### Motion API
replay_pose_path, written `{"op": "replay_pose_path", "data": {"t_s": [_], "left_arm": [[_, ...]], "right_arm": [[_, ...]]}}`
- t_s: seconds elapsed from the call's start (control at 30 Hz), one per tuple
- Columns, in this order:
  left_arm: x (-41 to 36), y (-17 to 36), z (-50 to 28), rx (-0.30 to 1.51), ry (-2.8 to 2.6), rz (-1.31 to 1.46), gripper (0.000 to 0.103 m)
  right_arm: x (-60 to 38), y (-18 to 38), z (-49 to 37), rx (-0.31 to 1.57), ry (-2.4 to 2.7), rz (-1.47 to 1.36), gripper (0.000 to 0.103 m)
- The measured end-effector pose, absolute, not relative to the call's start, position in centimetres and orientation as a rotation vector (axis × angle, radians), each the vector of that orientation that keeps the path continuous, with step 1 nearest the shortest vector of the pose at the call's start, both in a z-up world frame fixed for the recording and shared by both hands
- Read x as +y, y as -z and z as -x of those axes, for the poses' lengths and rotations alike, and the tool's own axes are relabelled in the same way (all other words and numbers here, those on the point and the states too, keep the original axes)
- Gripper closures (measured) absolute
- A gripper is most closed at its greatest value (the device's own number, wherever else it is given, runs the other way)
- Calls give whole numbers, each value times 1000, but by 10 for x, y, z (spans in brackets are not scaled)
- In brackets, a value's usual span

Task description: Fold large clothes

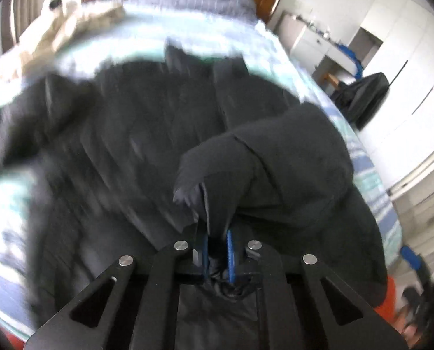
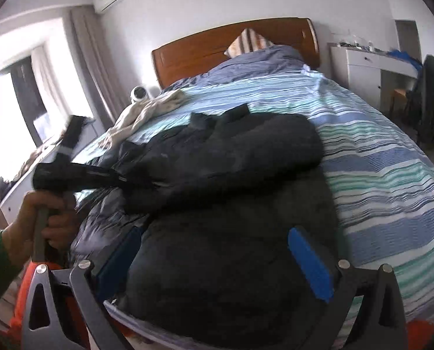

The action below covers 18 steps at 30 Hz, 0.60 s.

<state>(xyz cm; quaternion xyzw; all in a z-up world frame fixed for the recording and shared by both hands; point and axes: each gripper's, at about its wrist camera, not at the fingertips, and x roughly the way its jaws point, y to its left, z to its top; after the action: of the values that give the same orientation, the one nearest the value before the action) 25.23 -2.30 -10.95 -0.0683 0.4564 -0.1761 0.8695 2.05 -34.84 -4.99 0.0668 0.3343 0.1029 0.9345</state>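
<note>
A large black padded jacket (image 2: 231, 175) lies spread on the striped bed (image 2: 392, 175). My left gripper (image 1: 217, 258) is shut on a bunch of the jacket's black fabric (image 1: 217, 175), lifted above the rest of the jacket (image 1: 115, 145). In the right wrist view the left gripper (image 2: 123, 179) shows at the left, held by a hand in a green sleeve, pulling a fold over the jacket. My right gripper (image 2: 214, 250) is open, its blue pads (image 2: 310, 262) spread over the jacket's near end, holding nothing.
A beige garment (image 2: 152, 108) lies crumpled at the bed's far left. A blue duvet (image 2: 255, 61) and a striped pillow (image 2: 247, 42) are by the wooden headboard (image 2: 205, 49). A white desk (image 2: 371, 61) and a dark chair (image 2: 432, 96) stand to the right.
</note>
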Motion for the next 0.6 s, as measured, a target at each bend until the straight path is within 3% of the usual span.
{"op": "replay_pose_path", "data": {"t_s": [0.07, 0.17, 0.37, 0.6], "left_arm": [[-8, 98, -269, 919, 338, 141, 95], [12, 97, -301, 894, 275, 116, 95], [49, 134, -348, 920, 182, 143, 95], [62, 171, -360, 941, 174, 143, 93]], "right_arm": [[-364, 41, -53, 691, -190, -97, 43], [-382, 33, -112, 735, -181, -88, 55], [-399, 48, -253, 836, -197, -175, 56], [-403, 166, -317, 1128, -186, -244, 58]]}}
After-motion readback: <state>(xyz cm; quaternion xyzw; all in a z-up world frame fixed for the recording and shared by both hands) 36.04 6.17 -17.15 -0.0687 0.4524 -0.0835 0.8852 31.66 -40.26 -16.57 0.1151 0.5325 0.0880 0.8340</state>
